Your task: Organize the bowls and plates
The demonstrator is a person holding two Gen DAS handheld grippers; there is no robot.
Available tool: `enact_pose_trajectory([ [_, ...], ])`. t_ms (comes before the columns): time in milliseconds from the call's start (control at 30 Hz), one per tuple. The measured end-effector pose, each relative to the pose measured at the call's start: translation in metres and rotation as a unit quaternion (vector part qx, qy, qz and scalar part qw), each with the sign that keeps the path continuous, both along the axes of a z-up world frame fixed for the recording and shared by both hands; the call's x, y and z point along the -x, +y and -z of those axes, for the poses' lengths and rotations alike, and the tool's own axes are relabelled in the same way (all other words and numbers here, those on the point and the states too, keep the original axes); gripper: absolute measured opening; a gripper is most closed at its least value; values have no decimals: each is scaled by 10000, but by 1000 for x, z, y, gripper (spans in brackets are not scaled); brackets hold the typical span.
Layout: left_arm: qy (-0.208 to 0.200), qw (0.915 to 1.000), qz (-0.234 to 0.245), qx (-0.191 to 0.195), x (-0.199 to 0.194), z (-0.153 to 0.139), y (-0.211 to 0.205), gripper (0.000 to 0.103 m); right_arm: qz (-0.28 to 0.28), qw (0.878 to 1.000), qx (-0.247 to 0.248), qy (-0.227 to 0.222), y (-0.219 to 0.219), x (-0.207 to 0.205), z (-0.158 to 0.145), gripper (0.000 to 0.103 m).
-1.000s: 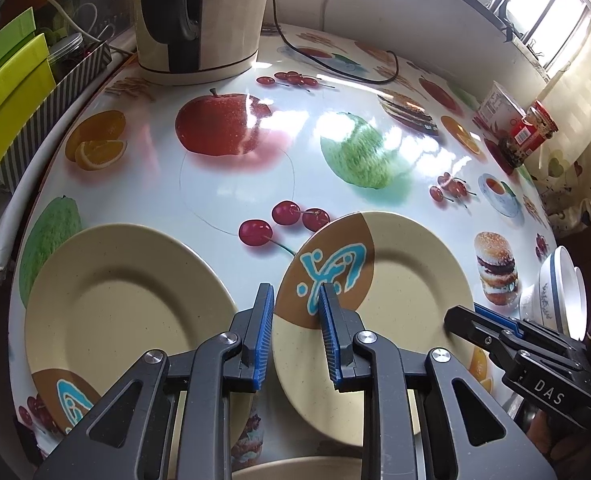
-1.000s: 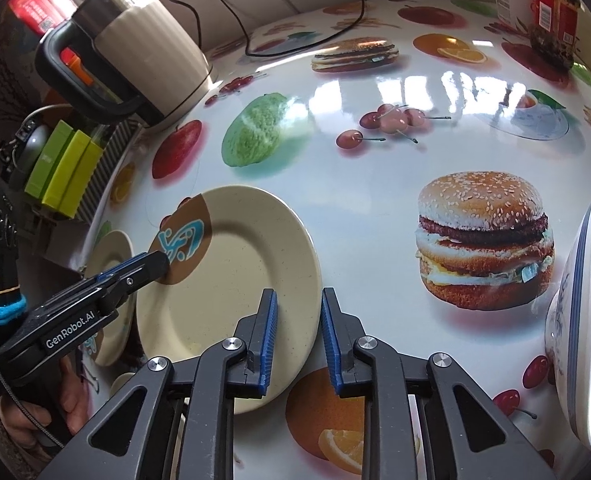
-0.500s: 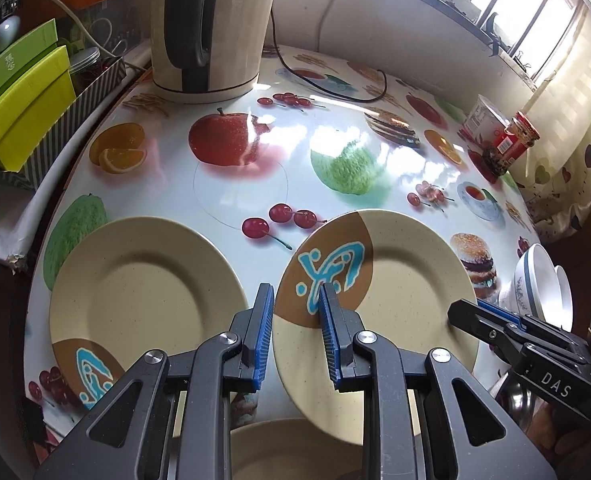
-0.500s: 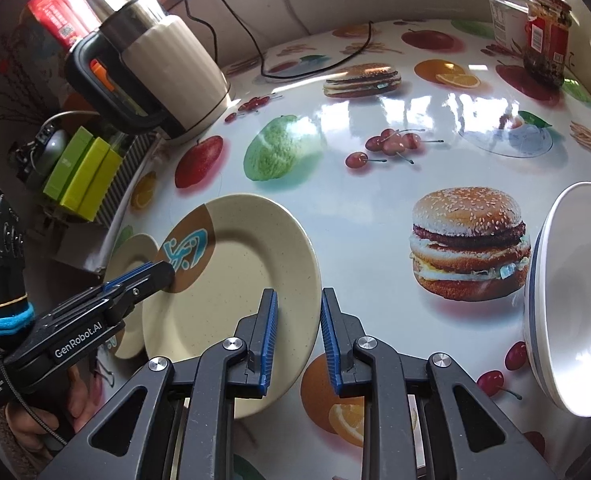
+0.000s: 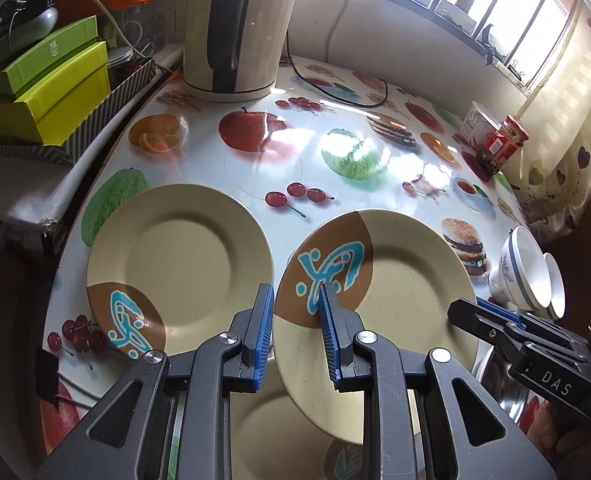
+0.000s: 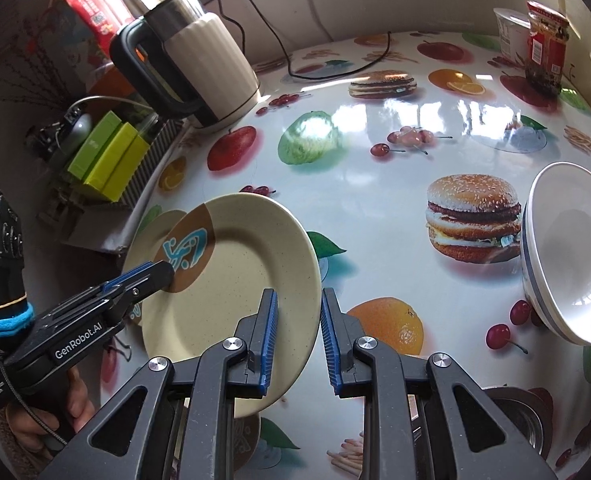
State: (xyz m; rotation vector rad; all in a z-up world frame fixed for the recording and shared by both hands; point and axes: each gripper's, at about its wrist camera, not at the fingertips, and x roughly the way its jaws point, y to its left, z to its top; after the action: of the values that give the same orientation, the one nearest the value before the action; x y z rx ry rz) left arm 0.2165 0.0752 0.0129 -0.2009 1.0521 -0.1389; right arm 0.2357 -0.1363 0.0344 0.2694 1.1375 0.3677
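Note:
A cream plate with a brown and blue patch (image 5: pixel 395 280) is lifted off the table and tilted. My left gripper (image 5: pixel 295 320) straddles its left rim and my right gripper (image 6: pixel 297 332) straddles its right rim (image 6: pixel 235 280); both pairs of jaws stand around the rim with gaps showing. A second like plate (image 5: pixel 179 256) lies flat on the table to the left. A third plate (image 5: pixel 271 420) lies below the lifted one. Stacked white bowls with blue rims (image 5: pixel 531 276) stand at the right edge, also in the right wrist view (image 6: pixel 567 248).
A cream kettle (image 5: pixel 235 28) with a black cord stands at the back. Green boxes (image 5: pixel 51 84) sit in a striped tray at the left. A red jar (image 5: pixel 503 144) and a white tub (image 5: pixel 475 124) stand at the back right. A metal bowl (image 6: pixel 515 416) is at the lower right.
Both grippers rose and drew back with the patterned plate between them; it has lifted off the table and tilted. The third plate beneath it has come into view.

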Motion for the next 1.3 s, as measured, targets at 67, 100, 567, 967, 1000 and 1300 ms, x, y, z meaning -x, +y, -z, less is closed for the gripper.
enact_pose_trajectory([
  [67,-6,10000,-16,-15,8,1,3,24,-34,10000,-9,-6,2,6,-1,21],
  [100,14,10000,-34,-17,12,1,4,24,-50,10000,-14,-6,4,9,-1,21],
  [567,133,9994,-313,-22,60,18,25,24,-364,9992,47,159,30,47,17,21],
  [967,272,9985,-476,-59,84,34,39,24,-580,9977,153,320,49,63,33,21],
  [1000,290,9984,-489,-51,85,35,40,24,-586,9976,160,328,50,63,33,21],
  [1300,339,9981,-503,-38,91,40,41,24,-625,9972,270,313,55,68,36,21],
])
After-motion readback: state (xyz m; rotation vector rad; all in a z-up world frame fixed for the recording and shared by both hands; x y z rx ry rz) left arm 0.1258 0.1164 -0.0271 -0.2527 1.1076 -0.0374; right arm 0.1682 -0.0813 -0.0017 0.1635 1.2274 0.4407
